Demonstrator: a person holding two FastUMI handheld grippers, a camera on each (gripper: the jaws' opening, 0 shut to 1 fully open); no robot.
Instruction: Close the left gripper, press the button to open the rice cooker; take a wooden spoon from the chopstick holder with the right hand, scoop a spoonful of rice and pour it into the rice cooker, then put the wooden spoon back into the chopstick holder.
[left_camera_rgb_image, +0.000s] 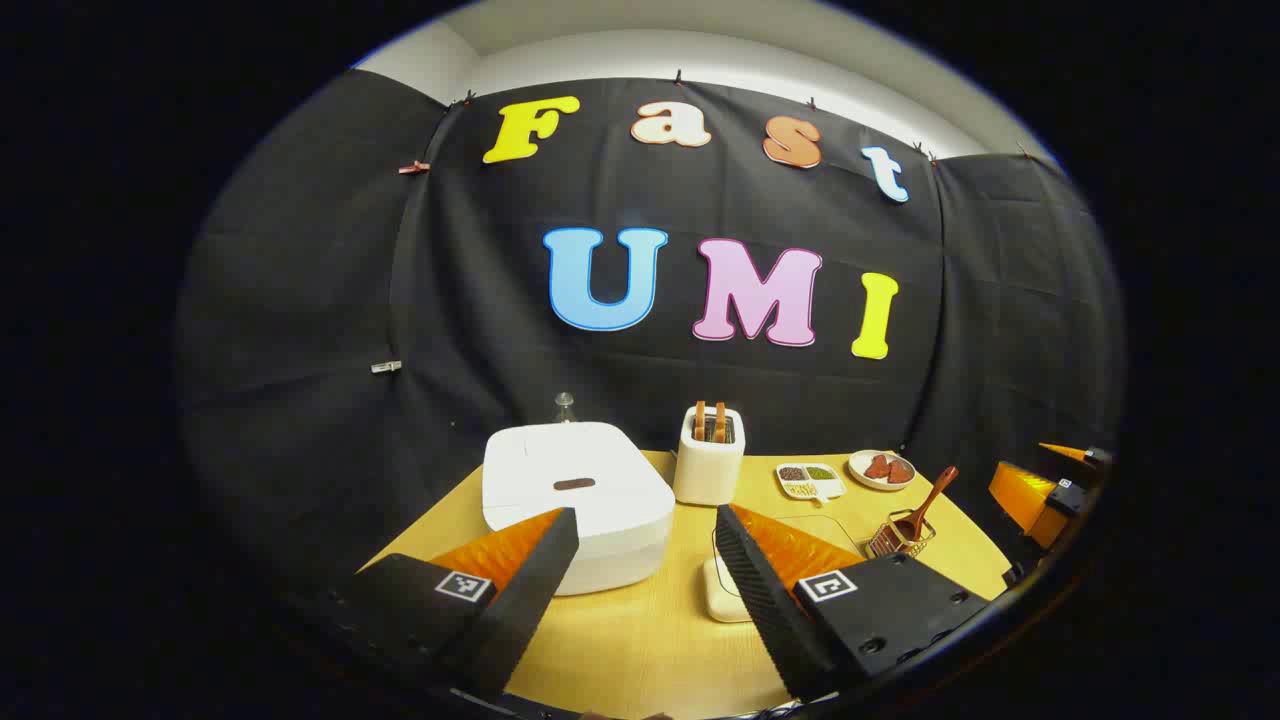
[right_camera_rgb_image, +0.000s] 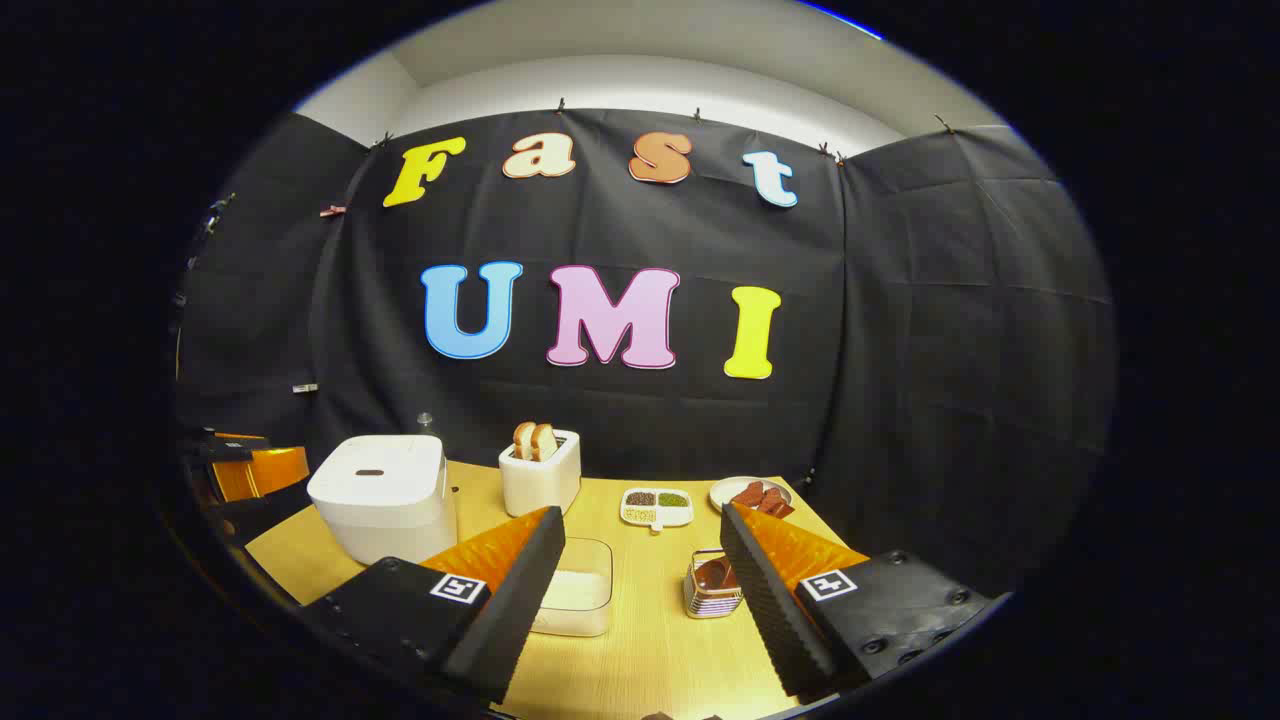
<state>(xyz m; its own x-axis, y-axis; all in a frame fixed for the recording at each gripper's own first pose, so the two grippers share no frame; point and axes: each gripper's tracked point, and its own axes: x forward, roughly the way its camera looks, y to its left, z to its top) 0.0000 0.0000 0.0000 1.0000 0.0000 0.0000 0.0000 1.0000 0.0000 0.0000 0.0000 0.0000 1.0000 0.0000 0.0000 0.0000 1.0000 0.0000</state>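
— Sitting shut at the left end of the table (right_camera_rgb_image: 640, 650), is that the rice cooker (left_camera_rgb_image: 578, 500)?

— Yes, white, lid down, with a dark button (left_camera_rgb_image: 574, 484) on the front of the lid. From the left gripper view it lies just past the left finger, lower than the tips, and nothing touches it.

— And the spoon?

— The wooden spoon (left_camera_rgb_image: 925, 512) stands bowl-down in the chopstick holder (left_camera_rgb_image: 900, 538), a small wire basket, its handle leaning up and to the right. In the right gripper view that basket (right_camera_rgb_image: 712, 585) sits just beside the right finger.

— The rice?

— A clear rectangular container (right_camera_rgb_image: 578, 598) of white rice lies flat on the wood, between the cooker and the basket.

— How are the tools held?

— The left gripper (left_camera_rgb_image: 640, 535) hangs level above the near edge, aimed at the back wall, fingers spread wide with nothing between them. The right gripper (right_camera_rgb_image: 640, 530) matches it: level, wide apart, empty, pointing over the rice container and basket. Each one's body peeps in at the edge of the other's view, off to the side.

— What stands behind?

— A white toaster (right_camera_rgb_image: 540, 470) with two bread slices in it, beside the cooker. Farther right is a divided dish (right_camera_rgb_image: 656, 506) of grains, then a round plate (right_camera_rgb_image: 750, 494) carrying reddish-brown pieces. A small glass bottle (left_camera_rgb_image: 565, 406) pokes up behind the cooker, against the black cloth.
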